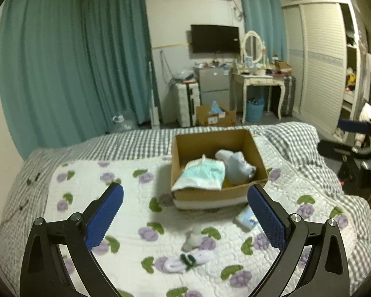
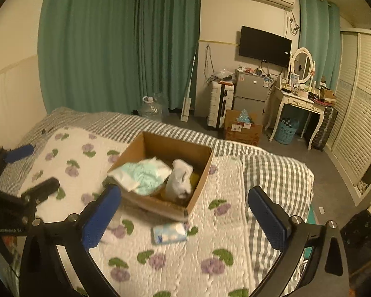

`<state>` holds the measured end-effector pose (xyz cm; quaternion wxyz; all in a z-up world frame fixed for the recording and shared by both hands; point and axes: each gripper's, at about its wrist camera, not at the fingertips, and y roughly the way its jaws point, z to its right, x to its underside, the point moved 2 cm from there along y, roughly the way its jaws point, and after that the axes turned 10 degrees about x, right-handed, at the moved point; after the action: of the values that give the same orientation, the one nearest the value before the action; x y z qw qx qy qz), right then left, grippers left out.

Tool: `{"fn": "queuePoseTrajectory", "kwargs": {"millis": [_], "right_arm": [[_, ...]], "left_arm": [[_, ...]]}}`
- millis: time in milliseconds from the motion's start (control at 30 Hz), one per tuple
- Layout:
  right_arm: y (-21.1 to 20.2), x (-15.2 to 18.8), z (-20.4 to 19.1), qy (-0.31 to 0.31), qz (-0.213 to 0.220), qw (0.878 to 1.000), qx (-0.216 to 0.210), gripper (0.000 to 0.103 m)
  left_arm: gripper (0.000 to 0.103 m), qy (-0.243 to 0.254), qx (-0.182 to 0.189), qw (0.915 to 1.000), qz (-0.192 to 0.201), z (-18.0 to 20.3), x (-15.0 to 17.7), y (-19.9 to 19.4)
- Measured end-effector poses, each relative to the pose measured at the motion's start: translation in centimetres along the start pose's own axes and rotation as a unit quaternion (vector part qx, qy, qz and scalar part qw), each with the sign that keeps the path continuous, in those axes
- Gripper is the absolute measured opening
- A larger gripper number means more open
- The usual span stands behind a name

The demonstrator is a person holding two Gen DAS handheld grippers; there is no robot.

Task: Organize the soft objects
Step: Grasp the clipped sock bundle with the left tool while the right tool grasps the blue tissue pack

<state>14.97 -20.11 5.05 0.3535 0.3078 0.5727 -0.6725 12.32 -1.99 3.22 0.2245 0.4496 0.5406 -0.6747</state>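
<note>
A brown cardboard box (image 1: 256, 156) sits on the flowered quilt and shows in the right wrist view too (image 2: 205, 170). It holds a pale green pack (image 1: 205, 173) (image 2: 143, 175) and a light blue-white soft item (image 1: 237, 167) (image 2: 180, 178). On the quilt lie a tissue pack (image 1: 246, 219) (image 2: 169, 232), a small grey-white piece (image 1: 193, 238) and a rolled white sock with a green band (image 1: 188, 261). My left gripper (image 1: 185, 215) is open and empty above the socks. My right gripper (image 2: 185, 215) is open and empty above the tissue pack.
The bed has a grey checked cover (image 1: 291, 136) under the quilt (image 2: 210, 247). My right gripper shows at the right edge of the left wrist view (image 1: 351, 126); my left gripper shows at the left of the right wrist view (image 2: 19, 153). A dresser, fridge and floor box stand beyond.
</note>
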Motion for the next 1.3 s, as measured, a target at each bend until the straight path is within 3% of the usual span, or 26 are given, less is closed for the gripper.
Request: {"fn": "queuePoseTrajectory", "kwargs": {"millis": [200, 433, 567, 733, 900, 967, 1033, 1100, 1133, 1300], "right_arm": [[3.4, 4.2, -2.8, -0.011, -0.036, 0.999, -0.02, 0.103], [12.0, 9.2, -5.8, -0.044, -0.101, 0.994, -0.02, 0.103], [16.5, 11.7, -6.6, -0.059, -0.141, 0.988, -0.016, 0.103], [19.1, 13.1, -6.0, -0.03, -0.175, 0.984, -0.033, 0.103], [20.8, 13.3, -5.5, -0.018, -0.189, 0.981, -0.034, 0.098], [21.3, 13.4, -5.7, -0.025, -0.195, 0.98, -0.029, 0.096], [21.5, 13.5, -6.1, -0.031, -0.198, 0.979, -0.027, 0.085], [21.6, 13.7, -6.1, -0.035, -0.2, 0.979, -0.021, 0.078], [21.6, 13.8, -6.1, -0.034, -0.199, 0.979, -0.021, 0.077], [20.6, 14.1, -5.9, -0.032, -0.185, 0.982, -0.017, 0.074]], "left_arm": [[0.102, -0.036, -0.002, 0.9985, -0.041, -1.4, 5.4, 3.3], [0.101, -0.055, -0.025, 0.99, -0.128, -2.6, 12.0, 10.6], [0.101, -0.058, -0.015, 0.986, -0.155, -2.8, 14.1, 12.4], [0.1, -0.06, -0.011, 0.9812, -0.183, -2.7, 15.6, 13.4], [0.081, -0.056, -0.016, 0.9743, -0.217, -2.3, 16.5, 14.7], [0.066, -0.058, -0.022, 0.9731, -0.222, -2.3, 16.6, 14.7], [0.052, -0.064, -0.028, 0.9726, -0.222, -2.5, 16.7, 14.6], [0.047, -0.068, -0.025, 0.9732, -0.218, -2.6, 16.8, 14.4], [0.041, -0.069, -0.02, 0.974, -0.215, -2.6, 16.7, 14.2], [0.034, -0.065, -0.02, 0.9775, -0.199, -2.4, 16.5, 13.4]]}}
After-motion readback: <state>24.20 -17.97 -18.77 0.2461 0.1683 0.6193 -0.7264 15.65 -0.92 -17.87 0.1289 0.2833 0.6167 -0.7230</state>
